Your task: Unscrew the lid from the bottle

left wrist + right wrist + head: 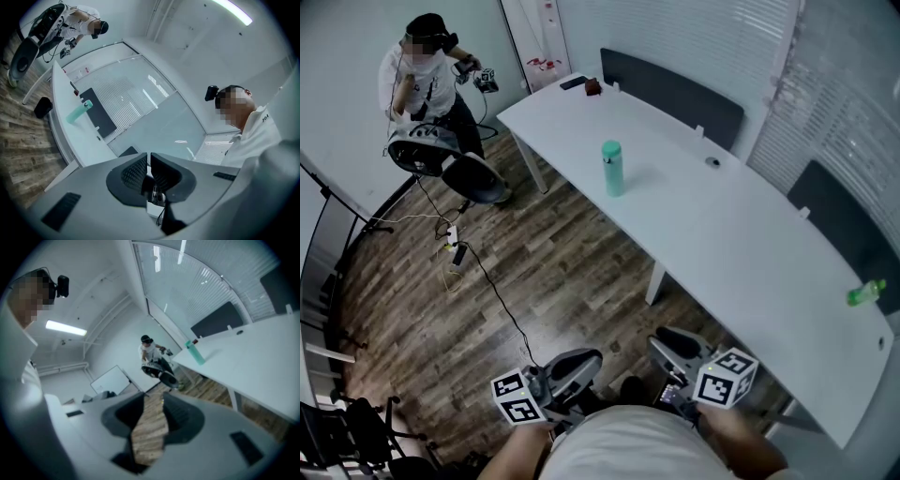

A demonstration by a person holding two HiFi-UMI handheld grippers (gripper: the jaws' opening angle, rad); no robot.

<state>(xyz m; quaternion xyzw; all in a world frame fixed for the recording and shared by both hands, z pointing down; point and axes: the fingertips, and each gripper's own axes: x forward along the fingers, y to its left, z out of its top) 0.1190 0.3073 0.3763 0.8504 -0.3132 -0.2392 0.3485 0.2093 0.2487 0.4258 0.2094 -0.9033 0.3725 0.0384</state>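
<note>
On the white table (722, 234), at the upper middle of the head view, the teal bottle (613, 173) stands upright and alone, with its lid (610, 147) on. Its wall is opaque, so what it holds cannot be told, and any print on it is too small to read. In the left gripper view the bottle (77, 112) shows small at the upper left. In the right gripper view the bottle (195, 353) shows at the upper right, well apart from both pairs of jaws.

A small green bottle (865, 293) lies near the table's right end. At the far end, top of the frame, sit a dark box (592, 87) and a flat black thing (574, 82) just beside it. Dark panels (675, 94) stand along the table's far side.

At the bottom of the head view the left gripper (579, 364) and the right gripper (673, 345) are held close to the wearer's body over the wood floor (562, 272). Both point up the frame toward the table. Each bears a cube (517, 397) with black-and-white square markers.

The left gripper (147, 164) has its jaws together with nothing between them. The right gripper (152, 408) has its jaws apart, and only floor planks show through the gap.

A second person (427, 70) stands at the upper left, and a cable (478, 272) trails across the floor
</note>
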